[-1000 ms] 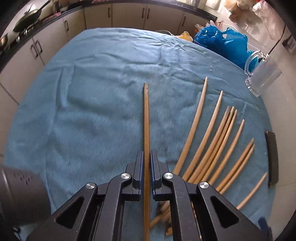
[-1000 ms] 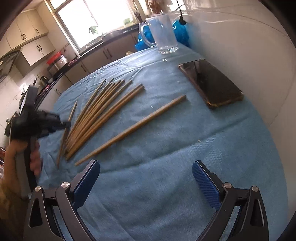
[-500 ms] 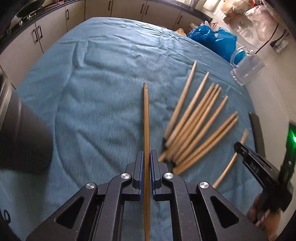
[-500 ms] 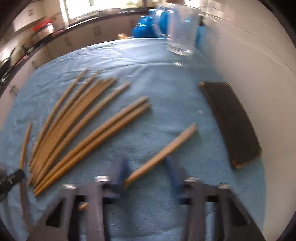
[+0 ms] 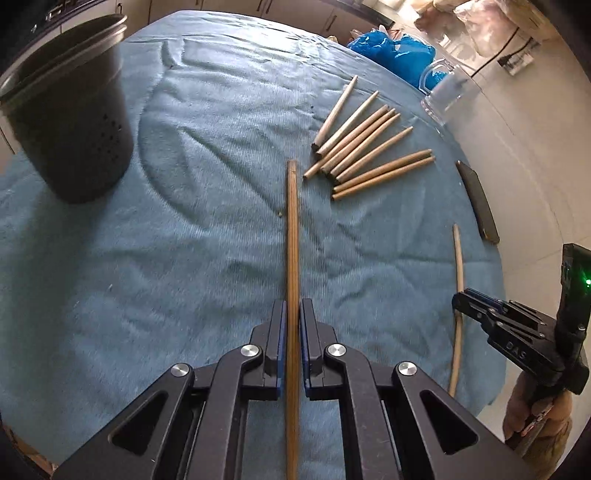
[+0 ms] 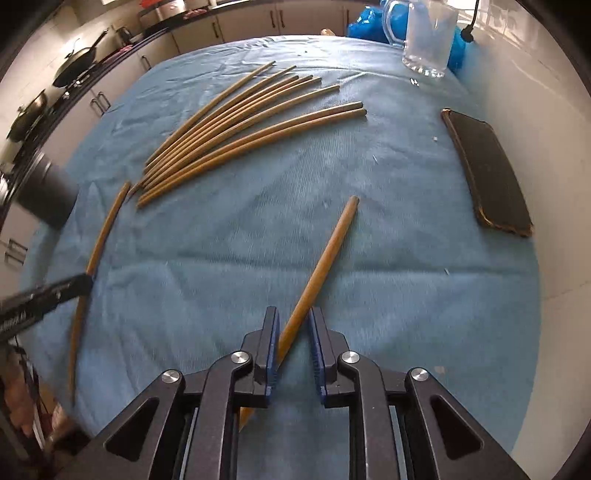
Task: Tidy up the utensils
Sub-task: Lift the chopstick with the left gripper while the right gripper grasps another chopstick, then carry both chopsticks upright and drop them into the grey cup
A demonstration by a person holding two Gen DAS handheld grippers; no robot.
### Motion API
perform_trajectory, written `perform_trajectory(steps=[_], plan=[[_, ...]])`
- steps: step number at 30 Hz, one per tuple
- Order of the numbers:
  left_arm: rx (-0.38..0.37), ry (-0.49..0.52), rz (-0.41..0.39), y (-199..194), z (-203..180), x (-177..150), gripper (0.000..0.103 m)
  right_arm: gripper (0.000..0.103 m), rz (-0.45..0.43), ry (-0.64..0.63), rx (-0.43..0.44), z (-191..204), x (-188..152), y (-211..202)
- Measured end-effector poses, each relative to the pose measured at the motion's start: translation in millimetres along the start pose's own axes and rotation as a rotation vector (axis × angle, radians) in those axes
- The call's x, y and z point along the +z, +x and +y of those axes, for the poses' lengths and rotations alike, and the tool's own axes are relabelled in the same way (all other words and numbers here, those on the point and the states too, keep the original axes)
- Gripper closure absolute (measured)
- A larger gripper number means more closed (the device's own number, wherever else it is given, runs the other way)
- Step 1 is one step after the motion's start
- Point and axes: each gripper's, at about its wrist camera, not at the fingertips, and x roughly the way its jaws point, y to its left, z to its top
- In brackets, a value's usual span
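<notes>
A home kitchen. White cabinets with dark handles run along the far wall under a dark countertop, where black pans sit on a stove. The desk is covered with a blue cloth and carries wooden chopsticks, a clear glass jug and a black perforated utensil holder. Blue plastic bags lie beside the jug.
</notes>
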Motion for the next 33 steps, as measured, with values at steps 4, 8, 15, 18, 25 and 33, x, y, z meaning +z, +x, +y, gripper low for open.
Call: perform_trajectory(steps=[4, 8, 15, 18, 25, 33], plan=[[0.025, 0.038, 0.009, -7.3, -1.3, -3.4, 0.077, 0.058, 0.04, 0.024, 0.01, -5.1, 2.5, 1.3], [0.076, 0.068, 0.025, -6.7, -0.8, 4.9, 0.075, 0.058, 0.086, 0.028, -0.012, -5.5, 9.1, 3.7], [0.086, 0.123, 0.081, 7.1, -16.0, 27.5, 0.075, 0.058, 0.196, 0.01, -0.088, -2.2, 44.7, 21.8], [0.087, 0.152, 0.107, 15.7, -25.4, 33.3, 0.075, 0.058, 0.227, 0.022, -0.097, -1.7, 60.8, 29.0], [0.101, 0.182, 0.131, 25.3, -31.8, 43.6, 0.075, 0.066, 0.267, 0.021, -0.1, 6.1, 90.8, 43.3], [0.075, 0.204, 0.104, 25.1, -26.6, 44.6, 0.094, 0.089, 0.184, -0.04, -0.098, 16.7, 80.6, 33.9]])
